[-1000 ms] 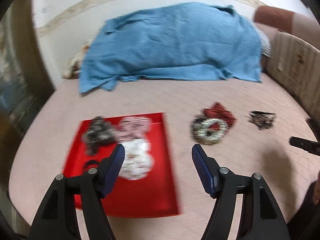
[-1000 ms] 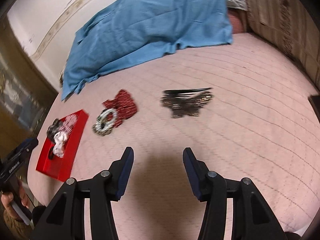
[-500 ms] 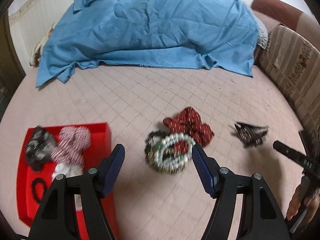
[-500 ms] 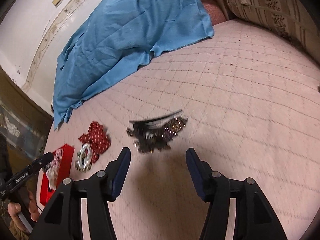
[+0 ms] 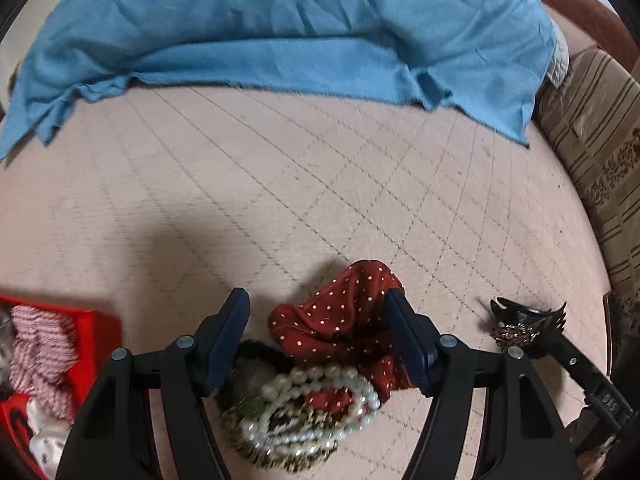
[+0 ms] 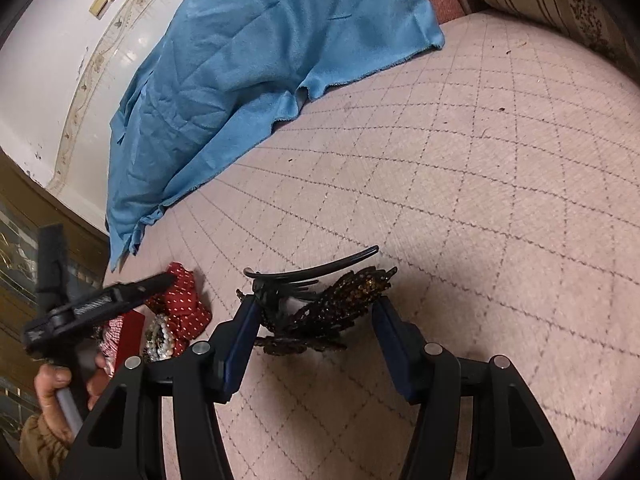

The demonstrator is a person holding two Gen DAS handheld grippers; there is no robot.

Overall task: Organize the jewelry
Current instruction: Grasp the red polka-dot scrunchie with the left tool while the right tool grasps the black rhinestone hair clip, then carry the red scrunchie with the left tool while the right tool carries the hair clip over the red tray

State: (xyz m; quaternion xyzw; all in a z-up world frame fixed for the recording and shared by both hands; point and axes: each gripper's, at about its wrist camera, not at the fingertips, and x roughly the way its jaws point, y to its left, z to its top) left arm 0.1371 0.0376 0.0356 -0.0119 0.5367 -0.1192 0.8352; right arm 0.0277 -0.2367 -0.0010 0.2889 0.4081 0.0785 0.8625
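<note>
My left gripper (image 5: 318,316) is open, its jaws on either side of a red polka-dot scrunchie (image 5: 340,316) that lies against a pearl and bead bracelet pile (image 5: 304,416) on the pink quilted bed. My right gripper (image 6: 314,312) is open around a dark beaded hair clip (image 6: 336,304), which also shows in the left wrist view (image 5: 520,322). The scrunchie (image 6: 180,300) and pearls (image 6: 160,340) show at the left of the right wrist view. A red tray (image 5: 90,344) at the left holds striped and white scrunchies.
A blue blanket (image 5: 280,20) covers the far side of the bed. Striped cushions (image 5: 600,152) line the right edge. In the right wrist view the left gripper (image 6: 104,300) and the hand holding it are at the lower left.
Both grippers have moved forward and down. The left went from the tray to the red scrunchie and pearls. The right closed in on the beaded hair clip.
</note>
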